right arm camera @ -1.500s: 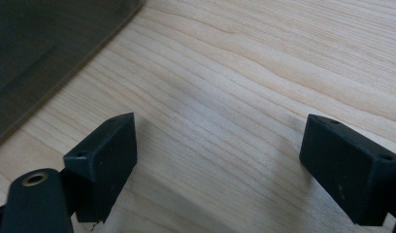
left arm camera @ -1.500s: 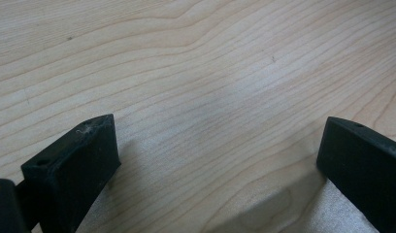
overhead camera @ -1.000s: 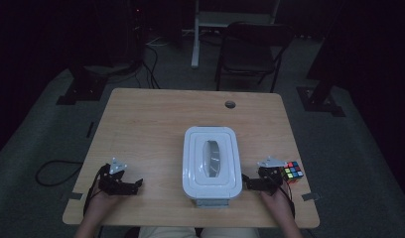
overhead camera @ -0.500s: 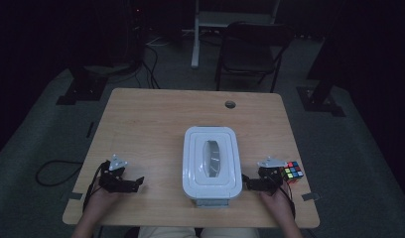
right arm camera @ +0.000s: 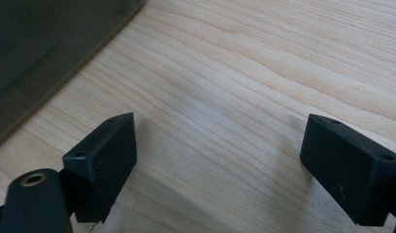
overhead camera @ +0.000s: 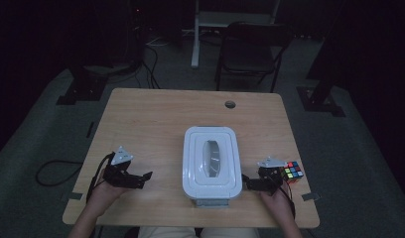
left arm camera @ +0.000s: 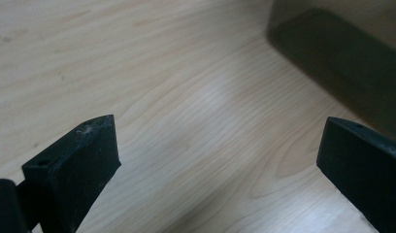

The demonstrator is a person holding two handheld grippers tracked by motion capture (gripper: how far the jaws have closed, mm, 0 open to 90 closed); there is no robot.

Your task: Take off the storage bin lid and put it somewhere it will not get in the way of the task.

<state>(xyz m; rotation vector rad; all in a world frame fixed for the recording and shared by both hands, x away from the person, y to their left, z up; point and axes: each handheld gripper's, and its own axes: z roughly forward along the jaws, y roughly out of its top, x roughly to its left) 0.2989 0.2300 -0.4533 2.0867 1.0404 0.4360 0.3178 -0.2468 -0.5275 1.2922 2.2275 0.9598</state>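
Your left gripper has its jaws spread wide, nothing between them but bare wood grain, and they sit low over the table. Your right gripper matches it: jaws wide apart, only tabletop in the gap.

In the left gripper view a dark, blurred edge crosses the top right corner; in the right gripper view a dark slab fills the top left corner. Neither is sharp enough to name from those views alone.

From the high view, your left gripper rests near the front left of the table, jaws pointing in toward the middle, your left hand behind it. Your right gripper sits at the front right, jaws aimed inward, just beside the white lidded container but apart from it. Your right hand grips it from behind.

The container stands at the front centre of the table, between your two grippers, lid on, with a clear oval window on top. The left gripper is well apart from it; the right is much nearer.

A colour puzzle cube lies just beside the right gripper, on its outer side. A small round hole sits near the table's far edge.
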